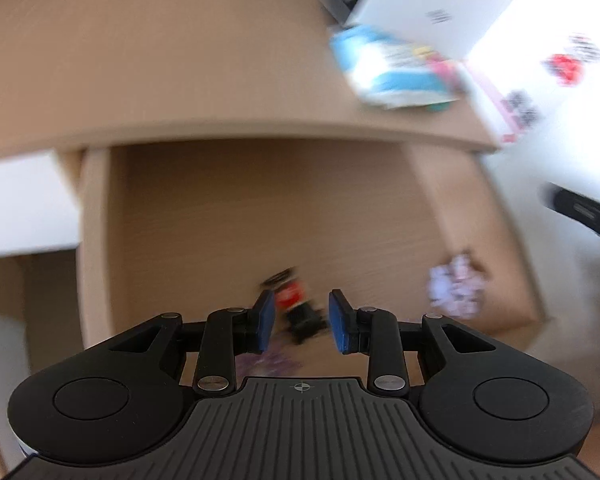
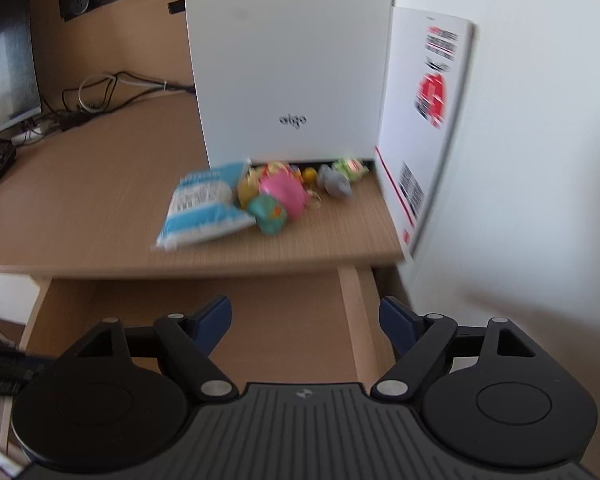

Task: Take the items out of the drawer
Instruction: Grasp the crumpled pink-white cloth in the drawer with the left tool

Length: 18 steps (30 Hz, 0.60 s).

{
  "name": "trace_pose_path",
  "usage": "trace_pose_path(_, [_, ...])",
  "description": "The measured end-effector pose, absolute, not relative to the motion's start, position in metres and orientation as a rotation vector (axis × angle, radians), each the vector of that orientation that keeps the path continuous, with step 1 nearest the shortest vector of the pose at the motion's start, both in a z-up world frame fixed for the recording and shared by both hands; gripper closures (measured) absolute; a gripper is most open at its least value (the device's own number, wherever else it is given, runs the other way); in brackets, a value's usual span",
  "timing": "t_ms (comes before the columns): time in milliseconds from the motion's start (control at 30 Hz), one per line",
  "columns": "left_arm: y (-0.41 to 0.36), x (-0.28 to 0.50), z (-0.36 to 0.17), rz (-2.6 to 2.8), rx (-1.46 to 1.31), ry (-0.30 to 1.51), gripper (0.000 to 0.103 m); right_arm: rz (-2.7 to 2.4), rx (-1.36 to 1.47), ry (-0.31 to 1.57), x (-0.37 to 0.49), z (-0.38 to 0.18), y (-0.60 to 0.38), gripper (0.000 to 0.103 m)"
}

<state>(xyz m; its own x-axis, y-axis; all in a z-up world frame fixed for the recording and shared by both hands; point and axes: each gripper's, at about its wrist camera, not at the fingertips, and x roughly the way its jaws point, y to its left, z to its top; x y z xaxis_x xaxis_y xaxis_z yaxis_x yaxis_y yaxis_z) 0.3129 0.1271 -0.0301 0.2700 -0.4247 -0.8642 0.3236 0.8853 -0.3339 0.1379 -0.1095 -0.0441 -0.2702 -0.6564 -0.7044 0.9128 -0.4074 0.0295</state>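
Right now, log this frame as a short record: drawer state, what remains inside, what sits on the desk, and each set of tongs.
drawer: drawer pulled open below the desk
in drawer: small red and black item; white and purple crumpled item near the right wall
on desk: blue and white packet, pink toy, teal toy, grey toy, all in front of the white box
left tongs: open, pointing down at the red and black item, not gripping
right tongs: open wide, nothing between them
image quality: motion blur
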Motion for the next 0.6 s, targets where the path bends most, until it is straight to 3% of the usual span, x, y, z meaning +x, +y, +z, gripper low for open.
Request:
trace_pose_path(200, [0.130, 0.332, -0.052, -0.420, -0.241, 1.329, 0.071, -1.926, 0.877, 0.437, 0.134, -0.050, -0.073, 0.017])
trace_pose_path(333, [0.099, 0.330, -0.052, -0.503, -0.195, 1.333, 0.071, -1.950, 0.923, 0.451, 0.133, -0.057, -0.059, 0.017])
trace_pose_path(600, [-0.029, 0.291, -0.029, -1.062, 0.333, 0.959, 0.071, -1.925, 0.990, 0.388, 0.139, -0.050, -0.037, 0.017])
